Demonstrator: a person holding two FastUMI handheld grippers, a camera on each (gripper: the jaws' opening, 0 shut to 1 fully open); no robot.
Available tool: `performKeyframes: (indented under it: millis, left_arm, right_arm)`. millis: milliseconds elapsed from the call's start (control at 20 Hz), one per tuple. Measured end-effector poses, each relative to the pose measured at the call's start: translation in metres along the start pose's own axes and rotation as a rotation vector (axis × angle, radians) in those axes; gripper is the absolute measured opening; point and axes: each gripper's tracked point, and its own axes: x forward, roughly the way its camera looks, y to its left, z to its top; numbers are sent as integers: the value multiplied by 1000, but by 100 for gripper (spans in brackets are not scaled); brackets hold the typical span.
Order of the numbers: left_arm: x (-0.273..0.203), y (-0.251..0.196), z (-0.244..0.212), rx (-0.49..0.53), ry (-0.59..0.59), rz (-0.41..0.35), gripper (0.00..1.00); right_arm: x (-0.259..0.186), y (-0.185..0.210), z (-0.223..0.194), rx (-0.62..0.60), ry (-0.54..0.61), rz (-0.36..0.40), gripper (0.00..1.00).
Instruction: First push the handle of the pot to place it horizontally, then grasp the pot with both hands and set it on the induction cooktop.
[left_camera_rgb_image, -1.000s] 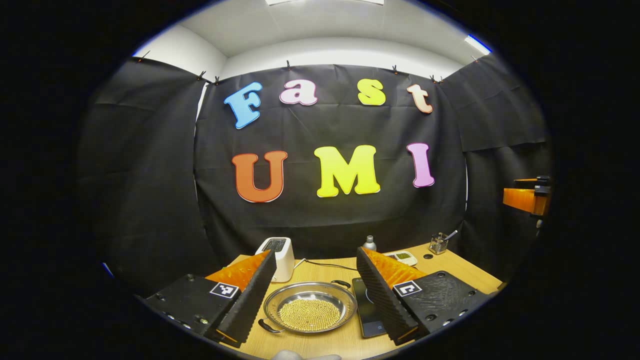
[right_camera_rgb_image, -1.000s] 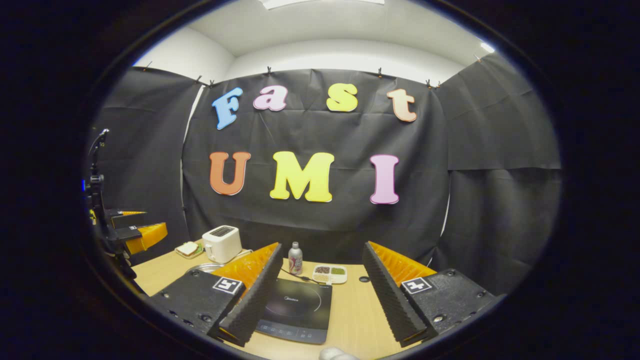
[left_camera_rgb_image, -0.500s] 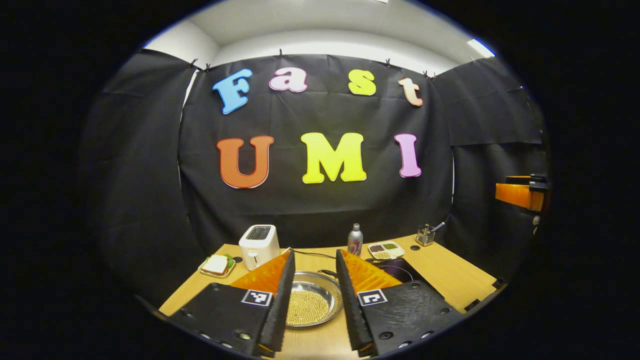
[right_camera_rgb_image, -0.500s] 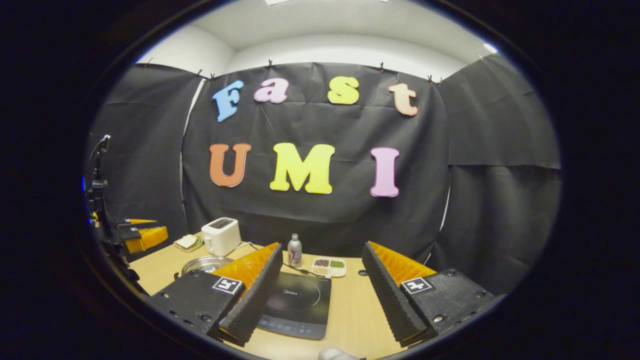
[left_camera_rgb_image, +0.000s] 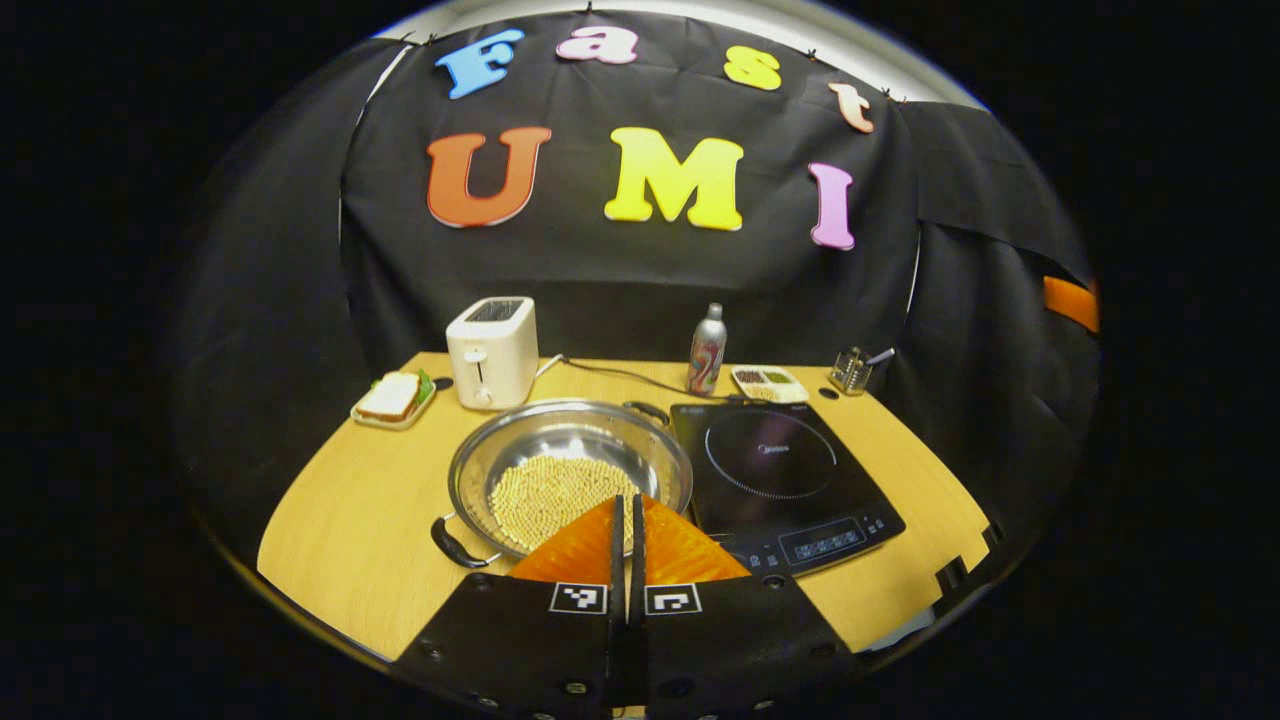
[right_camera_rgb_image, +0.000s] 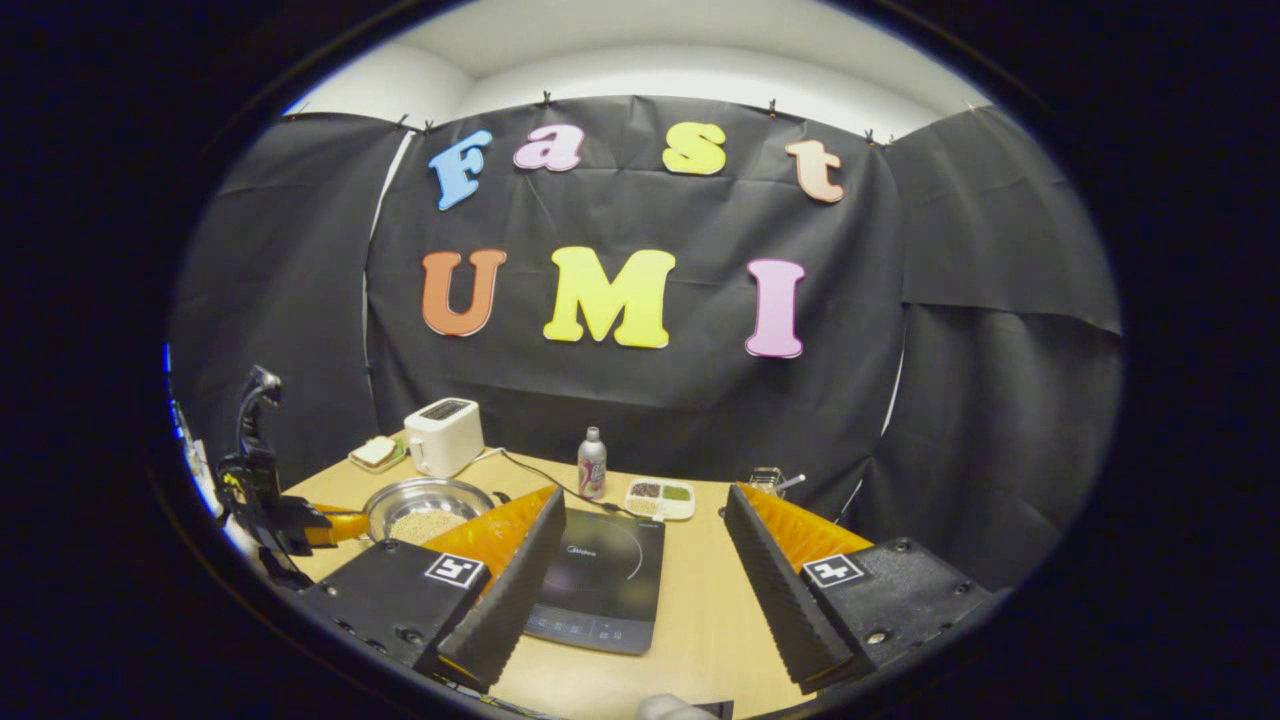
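A steel pot (left_camera_rgb_image: 570, 470) with pale beans inside sits at the table's middle, left of the black induction cooktop (left_camera_rgb_image: 780, 470). Its black handles lie on a diagonal, one at the near left (left_camera_rgb_image: 455, 545) and one at the far right (left_camera_rgb_image: 648, 410). My left gripper (left_camera_rgb_image: 627, 505) is shut with nothing between its fingers, its tips over the pot's near rim. In the right gripper view, my right gripper (right_camera_rgb_image: 643, 495) stands open above the cooktop (right_camera_rgb_image: 600, 580). The pot (right_camera_rgb_image: 425, 512) lies to its left, with the left gripper (right_camera_rgb_image: 335, 526) beside it.
Along the back of the table (left_camera_rgb_image: 350, 520) stand a white toaster (left_camera_rgb_image: 492, 350), a sandwich plate (left_camera_rgb_image: 390, 400), a bottle (left_camera_rgb_image: 708, 350), a small divided tray (left_camera_rgb_image: 768, 382) and a utensil holder (left_camera_rgb_image: 850, 370). A cable (left_camera_rgb_image: 620, 375) runs behind the pot.
My left gripper has gone from open to shut and now looks down on the table from higher up. The right gripper has tipped slightly downward and stays open.
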Motion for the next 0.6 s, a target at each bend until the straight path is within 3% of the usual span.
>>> performKeyframes:
  millis: [250, 550, 600]
  left_arm:
    - [17, 26, -62, 3, 191, 51, 0]
    - [28, 51, -87, 11, 313, 91, 0]
    - [30, 53, -88, 11, 327, 95, 11]
  right_arm:
    - [8, 4, -10, -5, 33, 15, 99]
    - [18, 17, -17, 9, 49, 47, 99]
    - [19, 19, -18, 19, 57, 54, 99]
